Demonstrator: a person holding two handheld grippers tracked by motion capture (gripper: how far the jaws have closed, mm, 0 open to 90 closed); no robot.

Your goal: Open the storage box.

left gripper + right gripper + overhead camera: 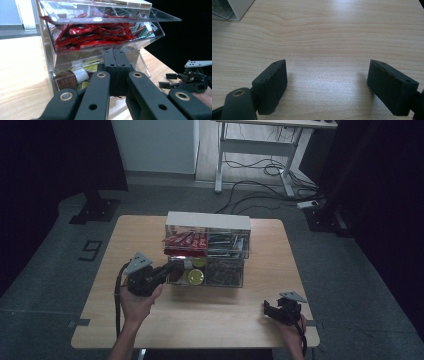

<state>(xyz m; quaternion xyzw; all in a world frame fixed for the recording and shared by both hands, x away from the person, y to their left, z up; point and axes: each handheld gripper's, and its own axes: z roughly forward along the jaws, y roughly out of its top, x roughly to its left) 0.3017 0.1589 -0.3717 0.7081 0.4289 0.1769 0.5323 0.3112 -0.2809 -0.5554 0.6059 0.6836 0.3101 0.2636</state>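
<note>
1. Nearest the high camera, the person's two forearms came in from the bottom edge over the pale wooden table (200, 320), the largest thing in view.
2. At mid-table stood the clear plastic organizer with tilting bins and a white top (207, 249); its upper left bin held red sachets (95, 37), and the lower left bin held small round capsules with yellow-green lids (195, 276).
3. At the organizer's lower left bin was the left black two-jaw gripper (166, 270), held in the left hand (136, 303). Its jaws were pressed together; whether anything was pinched between them could not be told.
4. Well apart, near the table's front right corner, the right black two-jaw gripper (267, 309) sat low over bare wood, jaws spread wide and holding nothing.
</note>
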